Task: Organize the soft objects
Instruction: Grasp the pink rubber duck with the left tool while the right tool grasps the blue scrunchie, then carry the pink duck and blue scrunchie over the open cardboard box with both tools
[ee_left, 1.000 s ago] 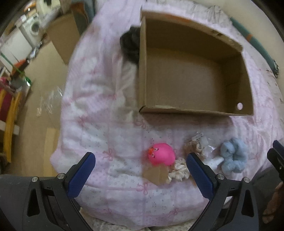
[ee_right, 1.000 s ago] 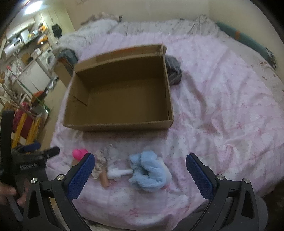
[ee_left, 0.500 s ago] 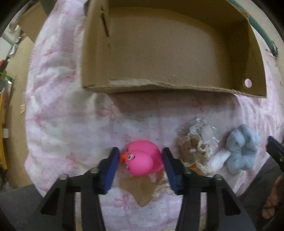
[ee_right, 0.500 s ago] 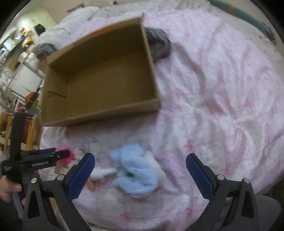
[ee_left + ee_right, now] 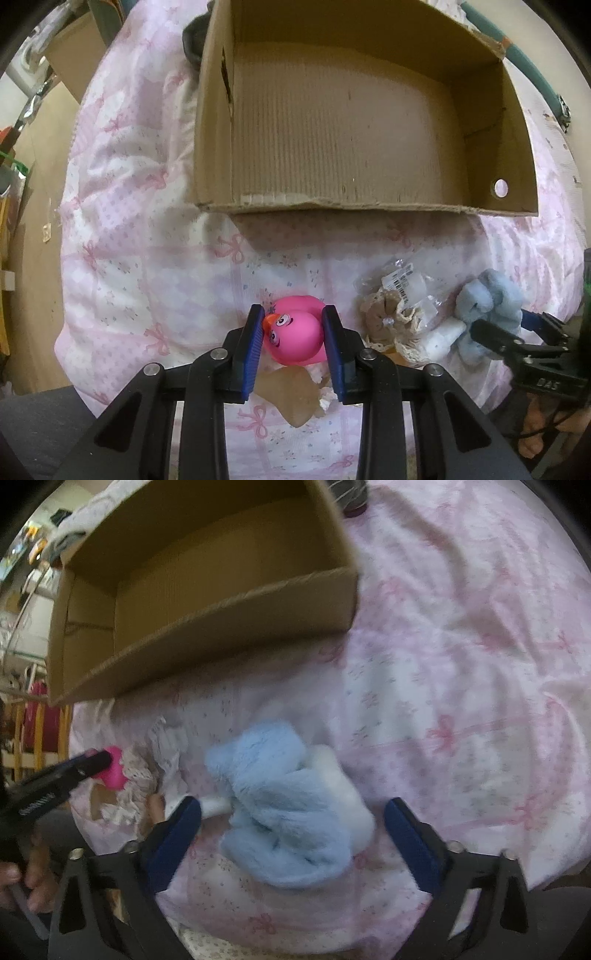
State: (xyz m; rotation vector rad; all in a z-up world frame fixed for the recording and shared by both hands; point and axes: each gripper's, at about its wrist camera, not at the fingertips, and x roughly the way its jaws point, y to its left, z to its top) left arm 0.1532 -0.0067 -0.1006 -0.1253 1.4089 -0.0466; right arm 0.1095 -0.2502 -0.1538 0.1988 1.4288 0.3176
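Note:
My left gripper (image 5: pixel 293 332) is shut on a pink rubber duck (image 5: pixel 293 341), both blue pads pressed against its sides, low over the pink bedspread (image 5: pixel 129 258). The duck also shows in the right wrist view (image 5: pixel 112 766). My right gripper (image 5: pixel 291 827) is open, its fingers straddling a fluffy blue scrunchie (image 5: pixel 284 812), which also shows in the left wrist view (image 5: pixel 487 310). An open cardboard box (image 5: pixel 369 206) lies beyond the items, with nothing inside; it also shows in the right wrist view (image 5: pixel 207 631).
A cream lace scrunchie in a clear plastic bag (image 5: pixel 395 302) lies between the duck and the blue scrunchie. A tan card (image 5: pixel 291 397) lies under the duck. A dark cloth (image 5: pixel 192 40) sits by the box's far left corner. The bed edge drops off to the left.
My left gripper closed on the pink duck and gripped it. My right gripper moved down and forward, bringing the blue scrunchie between its open fingers.

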